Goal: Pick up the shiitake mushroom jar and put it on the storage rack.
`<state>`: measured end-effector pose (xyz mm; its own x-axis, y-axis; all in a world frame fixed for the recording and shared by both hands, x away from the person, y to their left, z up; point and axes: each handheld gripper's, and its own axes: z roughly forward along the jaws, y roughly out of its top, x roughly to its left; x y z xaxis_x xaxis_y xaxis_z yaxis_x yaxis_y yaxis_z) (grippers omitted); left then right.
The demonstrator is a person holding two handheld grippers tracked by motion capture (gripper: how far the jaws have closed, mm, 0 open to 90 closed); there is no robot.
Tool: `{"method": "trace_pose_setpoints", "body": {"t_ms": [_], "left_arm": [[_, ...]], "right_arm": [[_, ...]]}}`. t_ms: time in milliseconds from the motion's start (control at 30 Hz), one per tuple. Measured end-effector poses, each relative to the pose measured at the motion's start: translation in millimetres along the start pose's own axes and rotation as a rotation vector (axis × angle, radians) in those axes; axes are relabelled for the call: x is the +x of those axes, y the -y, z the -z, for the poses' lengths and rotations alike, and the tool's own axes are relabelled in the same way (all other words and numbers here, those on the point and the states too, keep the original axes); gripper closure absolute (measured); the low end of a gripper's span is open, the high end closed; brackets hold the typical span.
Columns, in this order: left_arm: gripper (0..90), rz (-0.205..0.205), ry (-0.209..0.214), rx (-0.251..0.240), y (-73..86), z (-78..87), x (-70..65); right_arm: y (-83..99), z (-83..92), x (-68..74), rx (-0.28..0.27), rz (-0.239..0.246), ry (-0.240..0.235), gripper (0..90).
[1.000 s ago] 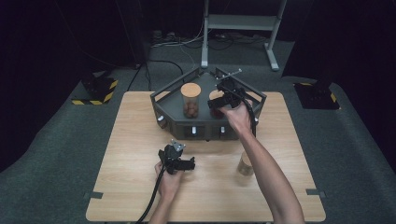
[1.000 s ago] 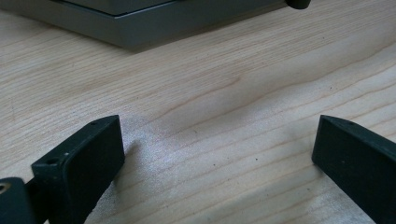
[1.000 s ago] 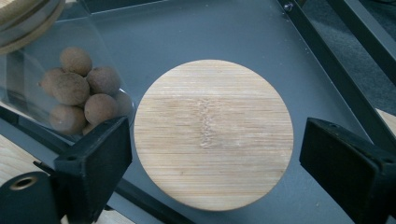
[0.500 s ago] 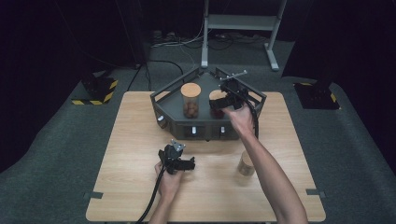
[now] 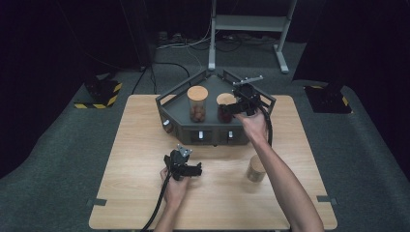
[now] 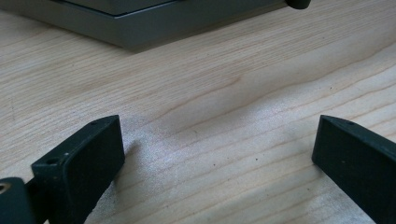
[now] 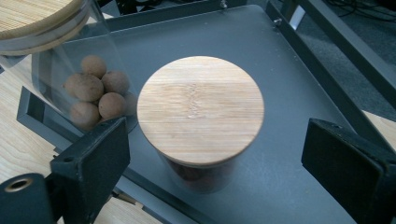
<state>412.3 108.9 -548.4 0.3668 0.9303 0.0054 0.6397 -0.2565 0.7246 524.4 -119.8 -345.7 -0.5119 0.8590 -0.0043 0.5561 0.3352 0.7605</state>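
Note:
A grey tray (image 5: 167,107) at the far middle of the table holds two glass jars with wooden lids. The left jar (image 5: 197,102) (image 7: 88,88) has brown balls inside. My right gripper (image 5: 232,109) (image 7: 217,140) hovers just above the right jar (image 5: 224,100) (image 7: 201,109), whose lid lies between the open pads without touching them. Its jaws have just been closing a little. My left gripper (image 5: 196,170) (image 6: 219,140) rests low over bare wood near the table's front, jaws wide open with nothing between them.
A third lidded jar (image 5: 255,169) stands on the wooden table (image 5: 135,145) to the right, beside the person's right forearm. The tray's raised rails (image 7: 327,42) run close behind the right jar. Dark floor surrounds the table.
The right gripper has shifted slightly to the right over the tray's right jar. The left gripper has stayed where it was.

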Motion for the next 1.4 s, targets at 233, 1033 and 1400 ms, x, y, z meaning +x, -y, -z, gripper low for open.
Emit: {"method": "trace_pose_setpoints", "body": {"t_ms": [233, 1033, 1400], "left_arm": [[2.2, 0.0, 0.0, 0.0, 0.0, 0.0, 0.0], [2.2, 0.001, 0.0, 0.0, 0.0, 0.0, -0.1], [2.2, 0.002, 0.0, -0.002, 0.1, -0.2, -0.2]], "right_arm": [[2.9, 7.2, -2.9, -0.02, -0.001, -0.013, 7.3], [15.1, 21.7, -11.0, -0.073, 0.002, -0.005, 7.9], [21.9, 27.5, -17.1, -0.088, -0.01, -0.02, 8.6]]}}
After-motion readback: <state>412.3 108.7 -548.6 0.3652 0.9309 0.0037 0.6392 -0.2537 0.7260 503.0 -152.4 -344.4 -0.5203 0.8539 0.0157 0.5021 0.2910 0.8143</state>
